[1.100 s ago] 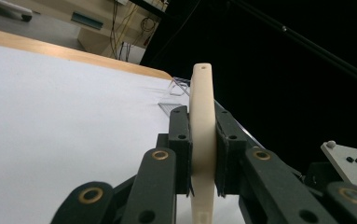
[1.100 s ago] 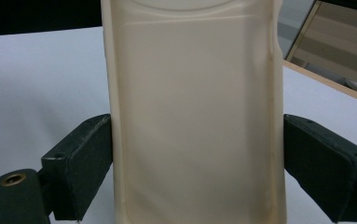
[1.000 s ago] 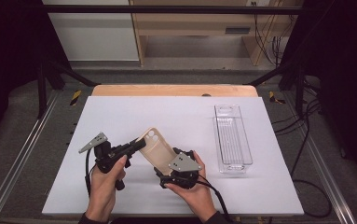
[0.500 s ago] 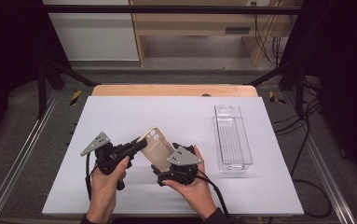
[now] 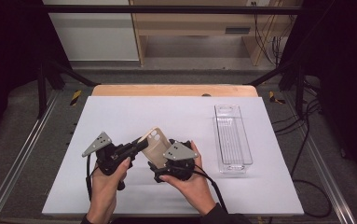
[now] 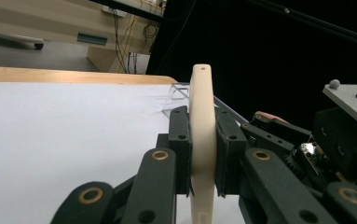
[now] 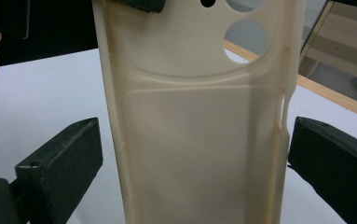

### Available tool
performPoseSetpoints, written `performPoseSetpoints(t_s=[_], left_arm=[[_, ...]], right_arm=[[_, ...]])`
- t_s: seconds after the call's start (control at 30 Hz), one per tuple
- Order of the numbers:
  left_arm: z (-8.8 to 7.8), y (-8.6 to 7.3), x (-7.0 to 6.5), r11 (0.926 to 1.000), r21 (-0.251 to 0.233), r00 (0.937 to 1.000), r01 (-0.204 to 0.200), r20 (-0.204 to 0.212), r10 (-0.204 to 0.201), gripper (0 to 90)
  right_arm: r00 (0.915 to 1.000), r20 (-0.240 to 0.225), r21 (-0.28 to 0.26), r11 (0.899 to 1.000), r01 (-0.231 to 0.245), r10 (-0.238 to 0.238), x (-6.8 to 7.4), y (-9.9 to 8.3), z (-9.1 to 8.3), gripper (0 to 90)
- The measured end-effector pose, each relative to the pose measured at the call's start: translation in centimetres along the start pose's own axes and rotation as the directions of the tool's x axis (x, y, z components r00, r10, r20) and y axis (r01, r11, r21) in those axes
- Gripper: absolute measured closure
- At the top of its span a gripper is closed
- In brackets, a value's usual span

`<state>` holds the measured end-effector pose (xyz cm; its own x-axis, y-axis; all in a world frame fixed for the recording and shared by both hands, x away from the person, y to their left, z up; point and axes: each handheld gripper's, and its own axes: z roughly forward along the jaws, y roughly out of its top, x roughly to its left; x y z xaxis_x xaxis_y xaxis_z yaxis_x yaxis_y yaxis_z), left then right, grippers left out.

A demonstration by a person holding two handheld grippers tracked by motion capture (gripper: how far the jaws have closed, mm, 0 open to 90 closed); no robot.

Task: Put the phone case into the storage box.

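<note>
Left gripper [image 6: 203,154] clamps the cream translucent soft phone case [image 5: 155,148] edge-on – right gripper [image 7: 195,163] jaws stand apart beside it, not pressing – clear plastic tray [image 5: 232,138] far right.

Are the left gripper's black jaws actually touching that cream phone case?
Touching. In the left gripper view, the left gripper has both pads pressed flat against the thin faces of the phone case, with no gap on either side.

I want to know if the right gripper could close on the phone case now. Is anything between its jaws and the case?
Nothing visible. The phone case stands between the right gripper pads with bare gaps on both sides; the left gripper clamps its edge.
</note>
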<state>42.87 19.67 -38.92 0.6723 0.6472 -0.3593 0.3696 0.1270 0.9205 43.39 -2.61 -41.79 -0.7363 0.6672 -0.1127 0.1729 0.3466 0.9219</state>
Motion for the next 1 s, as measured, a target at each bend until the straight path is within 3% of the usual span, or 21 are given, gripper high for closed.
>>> performPoseSetpoints(t_s=[0.23,1.0], left_arm=[[0.1,-0.1,-0.2,0.9999,0.01,0.9999,-0.01,0.003,0.01,79.3],[0.5,-0.3,-0.4,0.9993,0.035,0.9998,-0.014,0.015,0.013,79.3]], right_arm=[[1.0,-0.004,0.011,1.0,0.001,-0.001,0.0,0.4,0.4,3.5],[0.9961,-0.021,0.033,0.996,-0.085,0.086,-0.5,1.4,1.2,4.1]])
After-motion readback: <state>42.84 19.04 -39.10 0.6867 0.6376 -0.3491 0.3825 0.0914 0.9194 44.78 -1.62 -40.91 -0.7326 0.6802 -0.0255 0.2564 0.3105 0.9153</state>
